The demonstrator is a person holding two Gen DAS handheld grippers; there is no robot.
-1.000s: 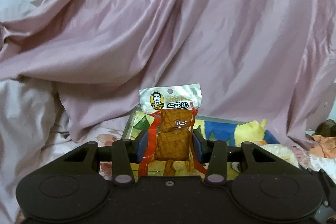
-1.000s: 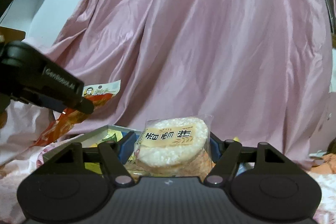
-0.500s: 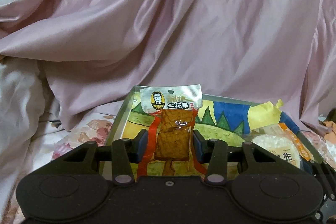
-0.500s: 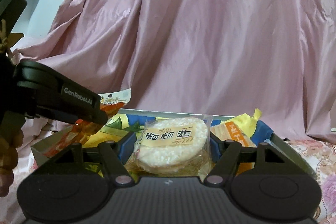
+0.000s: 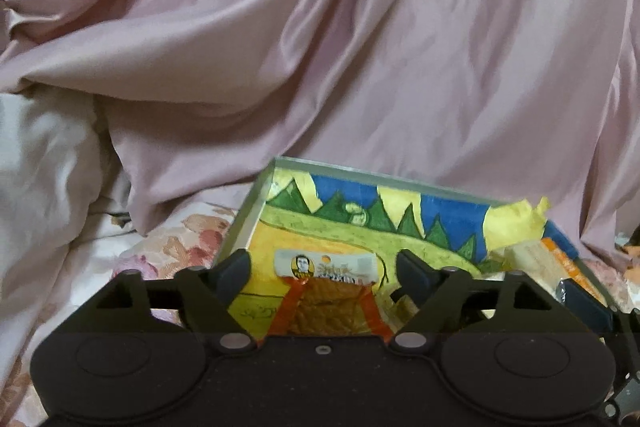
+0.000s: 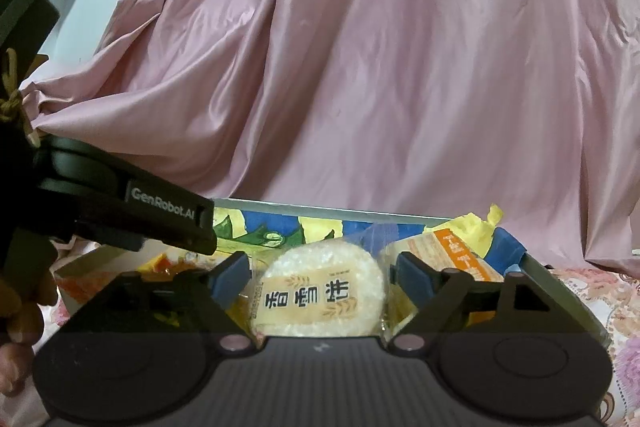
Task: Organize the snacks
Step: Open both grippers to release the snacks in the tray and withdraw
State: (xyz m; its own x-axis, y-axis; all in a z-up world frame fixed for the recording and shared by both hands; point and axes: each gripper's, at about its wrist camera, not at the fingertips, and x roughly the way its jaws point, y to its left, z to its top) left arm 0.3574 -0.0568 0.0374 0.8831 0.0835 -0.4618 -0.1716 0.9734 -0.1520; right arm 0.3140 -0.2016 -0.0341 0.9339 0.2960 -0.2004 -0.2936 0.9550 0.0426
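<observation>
Both grippers opening over the painted tray on the bed; left gripper releases the tofu-skewer packet, lengthwise between spread jaws near the tray's left edge; right gripper frees the rice cracker, between its jaws mid-tray.

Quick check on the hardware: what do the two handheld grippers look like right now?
Both are matte black plastic with round discs on a wide base and triangular cut-outs in the linkage arms. The left gripper and right gripper carry dark blue pads on their fingertips. The left one's side reads "GenRobot.AI" in white. No cables or sleeves show.
</observation>
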